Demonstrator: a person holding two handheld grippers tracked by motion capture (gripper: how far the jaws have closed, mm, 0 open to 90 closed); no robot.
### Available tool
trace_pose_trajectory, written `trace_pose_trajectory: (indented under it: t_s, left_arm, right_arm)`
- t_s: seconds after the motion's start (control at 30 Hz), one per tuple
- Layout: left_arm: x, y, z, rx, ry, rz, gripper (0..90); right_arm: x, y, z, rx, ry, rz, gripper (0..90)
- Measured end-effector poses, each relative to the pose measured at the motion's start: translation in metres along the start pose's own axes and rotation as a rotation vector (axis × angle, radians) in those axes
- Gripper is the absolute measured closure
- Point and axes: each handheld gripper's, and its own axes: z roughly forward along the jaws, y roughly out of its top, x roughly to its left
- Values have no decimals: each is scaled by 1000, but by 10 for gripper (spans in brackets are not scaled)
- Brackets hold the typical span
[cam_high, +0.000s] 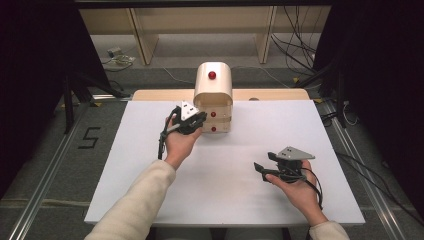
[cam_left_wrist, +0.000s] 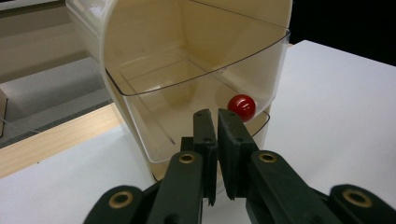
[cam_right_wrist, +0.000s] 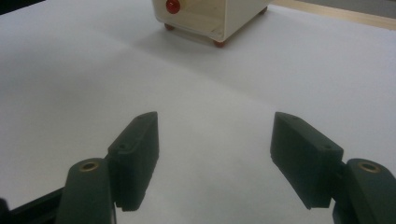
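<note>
A cream drawer cabinet (cam_high: 214, 87) with a rounded top and red knobs (cam_high: 213, 114) stands at the back middle of the white table (cam_high: 225, 200). My left gripper (cam_high: 200, 117), held in a hand, sits against the cabinet's front left. In the left gripper view its jaws (cam_left_wrist: 217, 114) stand almost together with only a thin slit, just before a clear drawer wall (cam_left_wrist: 187, 79) and beside a red knob (cam_left_wrist: 241, 107); nothing shows between them. My right gripper (cam_high: 260, 167) rests in a hand at the front right, open over bare table (cam_right_wrist: 215, 135), with the cabinet (cam_right_wrist: 224, 18) farther off.
A wooden strip (cam_high: 150, 95) edges the table's far side. Behind it are wooden shelf legs (cam_high: 142, 40) and loose cables (cam_high: 295, 45) on the floor. Metal rails (cam_high: 45, 185) run along both sides, and a "5" mark (cam_high: 89, 137) is on the floor at left.
</note>
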Motion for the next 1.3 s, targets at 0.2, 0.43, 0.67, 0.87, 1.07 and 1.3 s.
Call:
trace_pose_trajectory:
  t_s: [0.2,0.43,0.67,0.87,1.07,1.3]
  left_arm:
    - [-2,-3,-6,0,-29,-5,813]
    - [-3,-4,-16,0,-56,-7,721]
    - [-4,-8,-28,-9,-68,-7,608]
    - [-5,-12,-38,3,-81,-25,480]
    - [-6,-17,-49,18,-106,-34,364]
    - [-9,-22,-59,18,-127,-5,291]
  right_arm:
    - [0,0,0,-5,2,-1,333]
    - [0,0,0,-7,2,-1,333]
    - [0,0,-1,-5,0,-1,332]
    - [1,0,-1,-4,0,-1,332]
    - [1,0,-1,-5,-1,1,331]
    - [1,0,-1,-7,-1,-1,331]
